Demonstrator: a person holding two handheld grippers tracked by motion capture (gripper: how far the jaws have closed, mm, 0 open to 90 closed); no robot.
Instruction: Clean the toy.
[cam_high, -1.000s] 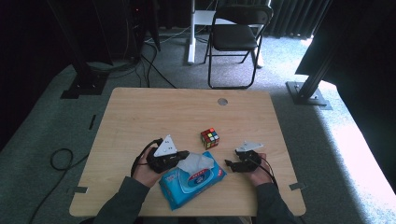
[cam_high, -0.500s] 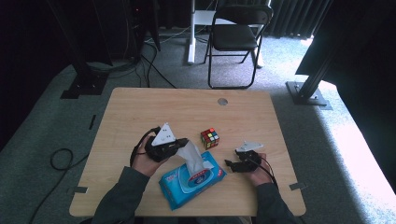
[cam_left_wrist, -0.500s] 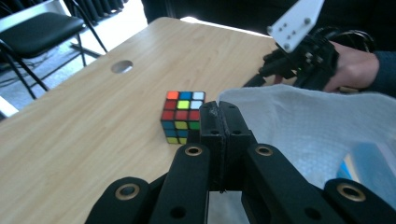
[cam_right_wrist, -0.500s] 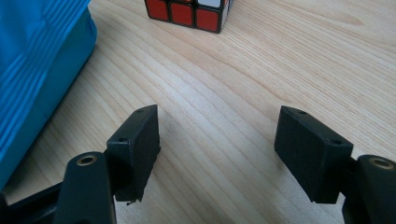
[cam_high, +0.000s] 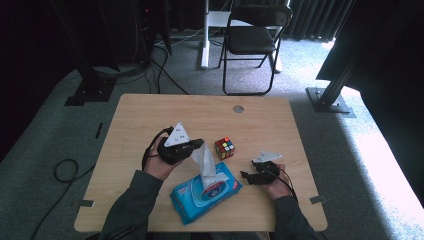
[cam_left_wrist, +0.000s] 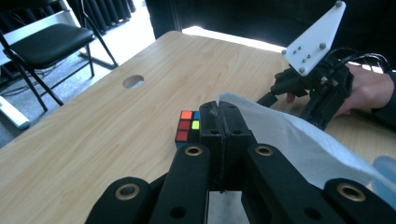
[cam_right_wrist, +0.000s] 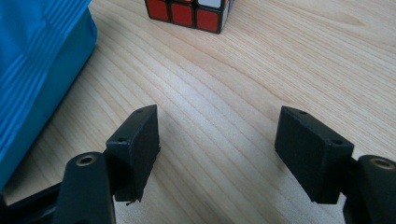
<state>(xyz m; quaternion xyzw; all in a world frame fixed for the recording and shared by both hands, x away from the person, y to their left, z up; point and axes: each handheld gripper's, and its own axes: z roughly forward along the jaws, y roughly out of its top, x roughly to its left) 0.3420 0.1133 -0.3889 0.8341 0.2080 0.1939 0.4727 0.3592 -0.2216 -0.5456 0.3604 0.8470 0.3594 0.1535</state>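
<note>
On the bench (cam_high: 130, 125), the left hand-held gripper (cam_high: 199, 145) pinches one white wipe (cam_high: 206, 161) that rises from the single blue wipe pack (cam_high: 205, 192) just below it. One colour cube (cam_high: 225, 148) sits between. The right hand-held gripper (cam_high: 245, 175), jaws apart and empty, rests beside the pack.

I see bare table (cam_high: 150, 115) 9 to 12 o'clock | cube (cam_high: 225, 148) and wipes pack (cam_high: 205, 192) block the centre
</note>
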